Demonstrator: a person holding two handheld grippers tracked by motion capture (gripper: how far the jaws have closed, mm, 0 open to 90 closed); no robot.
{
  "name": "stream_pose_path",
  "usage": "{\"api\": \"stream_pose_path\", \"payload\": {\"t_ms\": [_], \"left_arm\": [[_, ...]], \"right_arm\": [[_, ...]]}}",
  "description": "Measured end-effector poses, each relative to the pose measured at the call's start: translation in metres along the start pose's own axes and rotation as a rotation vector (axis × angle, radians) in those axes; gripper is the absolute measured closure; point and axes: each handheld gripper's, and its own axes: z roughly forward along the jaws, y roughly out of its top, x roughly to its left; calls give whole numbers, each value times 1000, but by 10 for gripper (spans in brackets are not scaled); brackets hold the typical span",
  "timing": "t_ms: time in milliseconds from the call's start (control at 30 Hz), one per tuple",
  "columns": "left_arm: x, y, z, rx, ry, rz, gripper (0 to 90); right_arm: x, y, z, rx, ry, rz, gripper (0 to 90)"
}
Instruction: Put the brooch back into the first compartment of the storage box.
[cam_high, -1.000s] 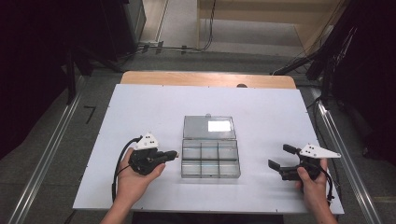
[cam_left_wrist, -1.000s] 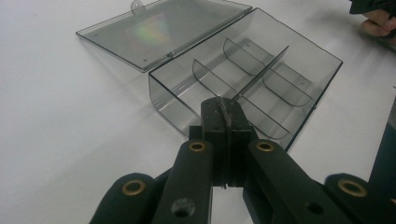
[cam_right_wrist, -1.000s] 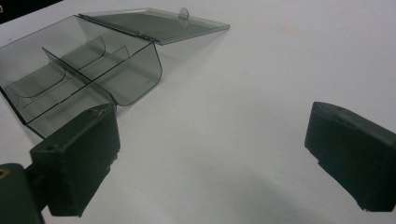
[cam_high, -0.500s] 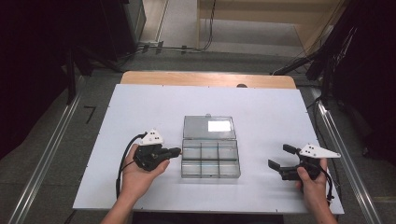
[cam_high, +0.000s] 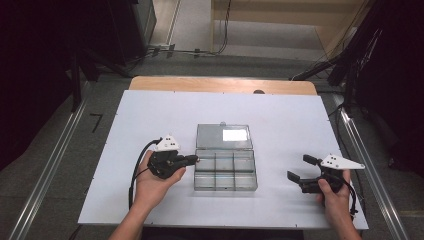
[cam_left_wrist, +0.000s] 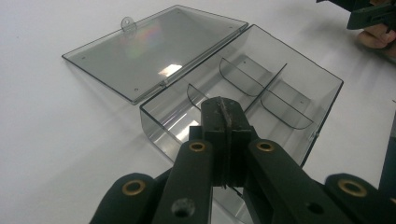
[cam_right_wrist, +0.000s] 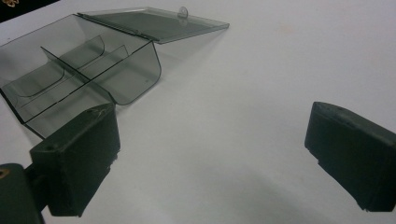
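A clear plastic compartment box (cam_high: 225, 170) stands open mid-table, its lid (cam_high: 223, 136) lying flat behind it. Thin dividers split its empty inside. My left gripper (cam_high: 194, 160) is shut with nothing between its jaws, and its tips are at the box's left wall. In the left gripper view the closed tips (cam_left_wrist: 224, 109) sit just over the near wall of the box (cam_left_wrist: 261, 79), with the lid (cam_left_wrist: 154, 46) beyond. My right gripper (cam_high: 300, 168) rests open to the right of the box. Its pads (cam_right_wrist: 79, 154) stand wide apart over bare table, short of the box (cam_right_wrist: 70, 65).
A white board (cam_high: 280, 115) covers the wooden table; its edges run close to both hands. The floor, metal rails and dark stands surround it. The other hand and gripper (cam_left_wrist: 369, 14) show at the top right of the left gripper view.
My left gripper has edged a little to the right, up to the box's left wall. The right gripper has stayed put.
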Motion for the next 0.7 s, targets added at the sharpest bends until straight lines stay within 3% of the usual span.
{"api": "stream_pose_path", "payload": {"t_ms": [700], "left_arm": [[4, 9, 19, 13, -18, -3, 899]], "right_arm": [[-1, 0, 0, -3, 2, -1, 17]]}}
